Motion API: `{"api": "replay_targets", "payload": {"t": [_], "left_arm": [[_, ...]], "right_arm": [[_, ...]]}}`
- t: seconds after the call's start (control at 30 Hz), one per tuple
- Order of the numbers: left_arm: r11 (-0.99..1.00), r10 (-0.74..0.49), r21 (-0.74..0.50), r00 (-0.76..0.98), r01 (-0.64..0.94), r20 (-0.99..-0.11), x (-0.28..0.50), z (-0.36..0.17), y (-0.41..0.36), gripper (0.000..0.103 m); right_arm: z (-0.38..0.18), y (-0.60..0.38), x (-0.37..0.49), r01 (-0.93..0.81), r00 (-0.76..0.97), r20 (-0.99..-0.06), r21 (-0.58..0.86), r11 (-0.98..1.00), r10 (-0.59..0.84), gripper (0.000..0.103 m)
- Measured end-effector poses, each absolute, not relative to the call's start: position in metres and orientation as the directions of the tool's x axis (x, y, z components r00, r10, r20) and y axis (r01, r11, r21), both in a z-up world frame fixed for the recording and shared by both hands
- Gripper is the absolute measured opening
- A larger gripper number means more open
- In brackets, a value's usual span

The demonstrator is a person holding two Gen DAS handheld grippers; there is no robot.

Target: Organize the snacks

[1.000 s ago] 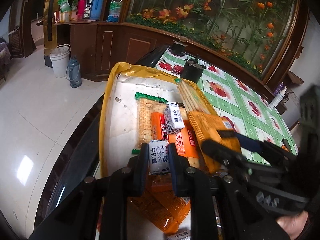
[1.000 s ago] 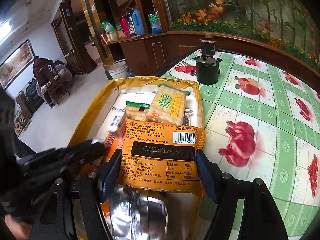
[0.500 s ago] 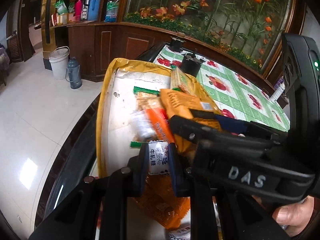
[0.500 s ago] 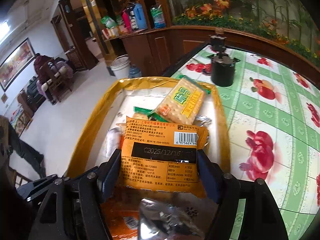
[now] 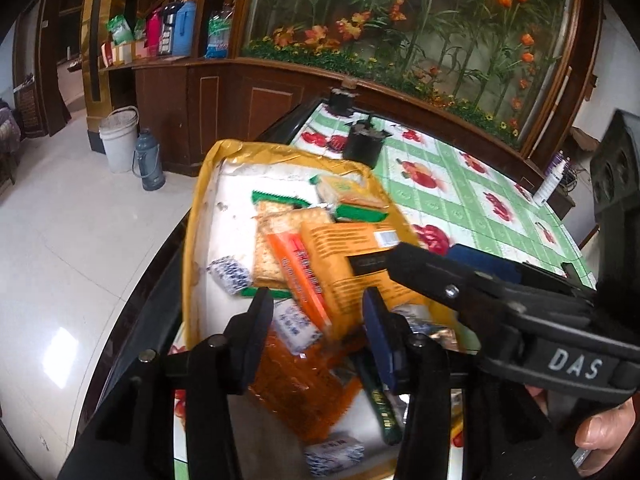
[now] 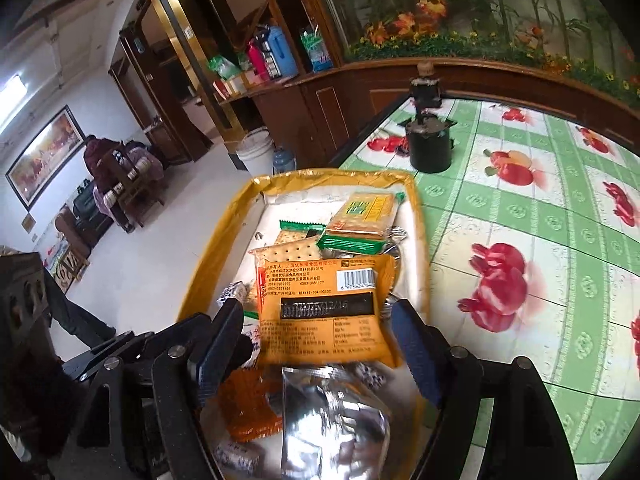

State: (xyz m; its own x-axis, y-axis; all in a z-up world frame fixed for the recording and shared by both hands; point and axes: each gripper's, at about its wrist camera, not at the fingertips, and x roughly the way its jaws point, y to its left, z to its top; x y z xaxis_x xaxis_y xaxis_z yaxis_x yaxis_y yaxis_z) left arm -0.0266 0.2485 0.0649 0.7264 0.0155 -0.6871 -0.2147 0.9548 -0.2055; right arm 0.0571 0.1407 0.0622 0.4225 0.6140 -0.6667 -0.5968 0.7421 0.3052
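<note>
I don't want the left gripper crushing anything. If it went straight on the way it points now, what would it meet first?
Probably the small blue-and-white candy lying between the opening jaws of the left gripper, with the orange cracker packet just beyond; depth is unclear.

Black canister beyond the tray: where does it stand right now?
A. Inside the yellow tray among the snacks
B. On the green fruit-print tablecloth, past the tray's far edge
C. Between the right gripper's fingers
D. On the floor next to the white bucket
B. The black canister stands upright on the tablecloth, just beyond the far rim of the yellow tray, clear of the snack packets.
</note>
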Motion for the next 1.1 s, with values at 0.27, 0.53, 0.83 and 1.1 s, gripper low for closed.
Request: {"api": "replay_targets", "payload": {"t": [0.27,0.53,0.83,1.1], "left_arm": [[0.976,-0.010,-0.166,0.740,-0.137,-0.672,-0.023,0.081,0.203,0.051],[0.992,-0.038,-0.112,0.726,-0.053,-0.686,-0.014,0.082,0.148,0.051],[0.997,-0.071,-0.060,0.687,0.040,-0.723,-0.003,0.070,0.091,0.051],[0.968,-0.236,-0.133,0.597,0.213,-0.767,0.015,0.062,0.015,0.061]], "right_arm": [[0.070,0.075,0.051,-0.537,0.471,-0.630,0.349,0.768,0.617,0.081],[0.075,-0.008,0.060,-0.428,0.543,-0.587,0.422,0.799,0.601,0.081],[0.059,-0.072,0.068,-0.355,0.568,-0.595,0.447,0.821,0.569,0.081],[0.070,-0.141,0.066,-0.281,0.664,-0.575,0.400,0.872,0.478,0.081]]}}
